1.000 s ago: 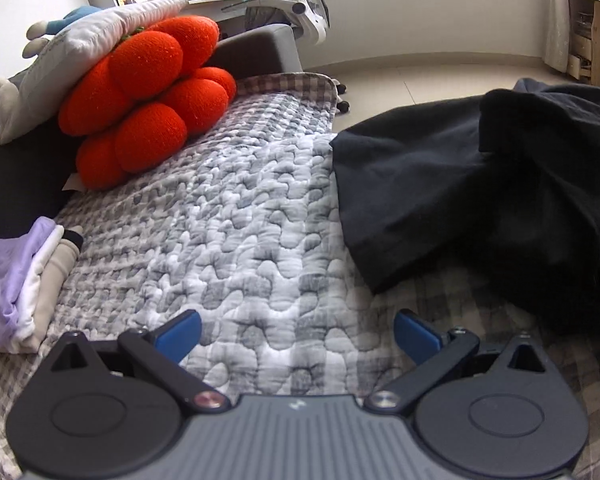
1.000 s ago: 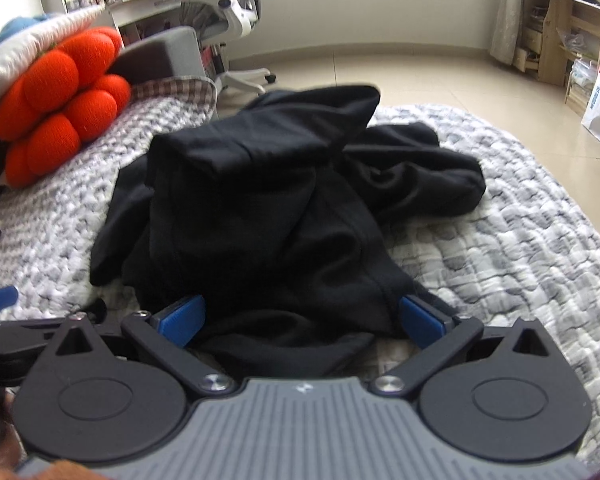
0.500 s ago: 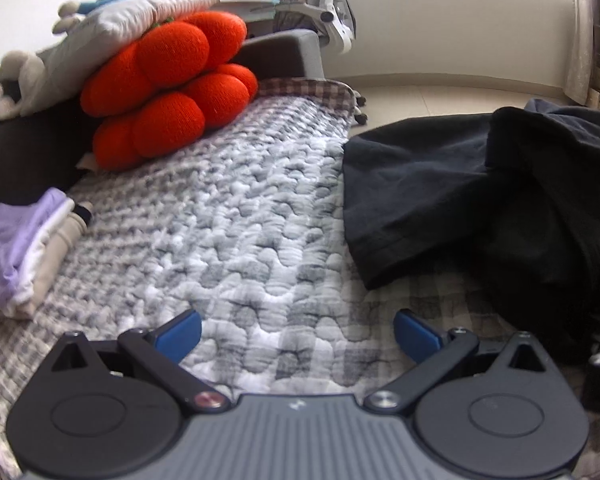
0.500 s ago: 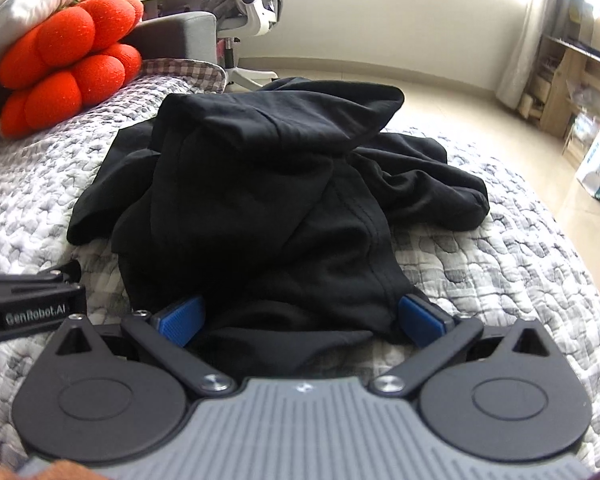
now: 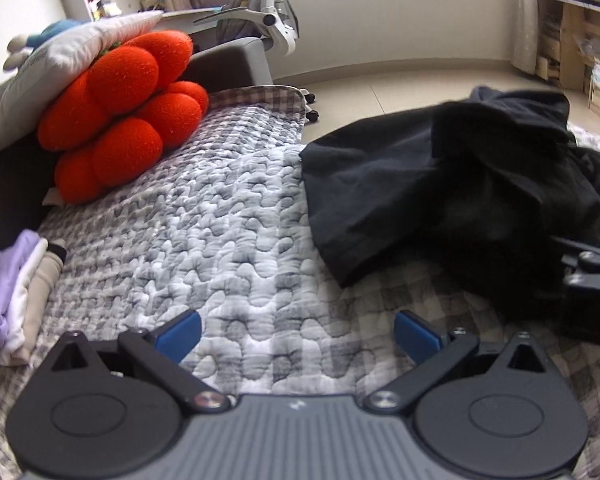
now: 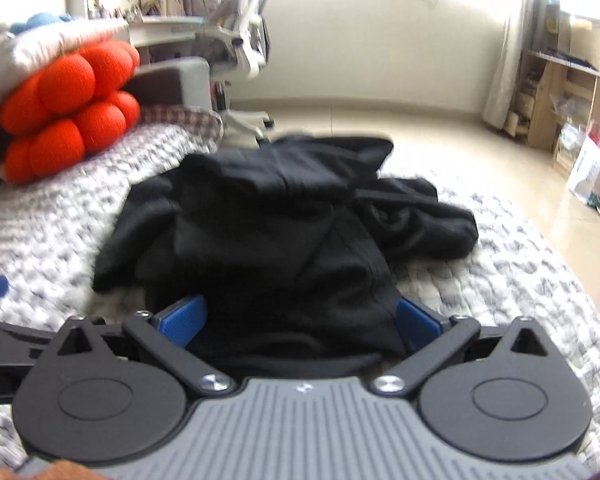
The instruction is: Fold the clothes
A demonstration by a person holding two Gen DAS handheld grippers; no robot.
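A crumpled black garment (image 6: 284, 240) lies in a heap on the grey quilted bed cover (image 5: 220, 220). My right gripper (image 6: 298, 316) stands wide at the heap's near edge. Its blue pads (image 6: 182, 316) flank a fold of the black cloth, and the jaws are closing on it. In the left wrist view the garment (image 5: 420, 192) fills the right side, with the right gripper (image 5: 592, 292) at its lower right edge. My left gripper (image 5: 298, 332) is open over bare quilt to the left of the garment, with nothing between its fingers.
A stack of folded clothes (image 5: 8, 300), lilac on top, sits at the left edge of the bed. A red bobbled cushion (image 5: 120, 112) and a white pillow (image 5: 60, 64) lean at the back left. Beyond the bed are an office chair (image 5: 268, 20) and tiled floor (image 6: 440, 140).
Both views have tipped up a little. The right gripper has come into the left wrist view at the right edge. Its jaws have narrowed slightly around the black cloth.
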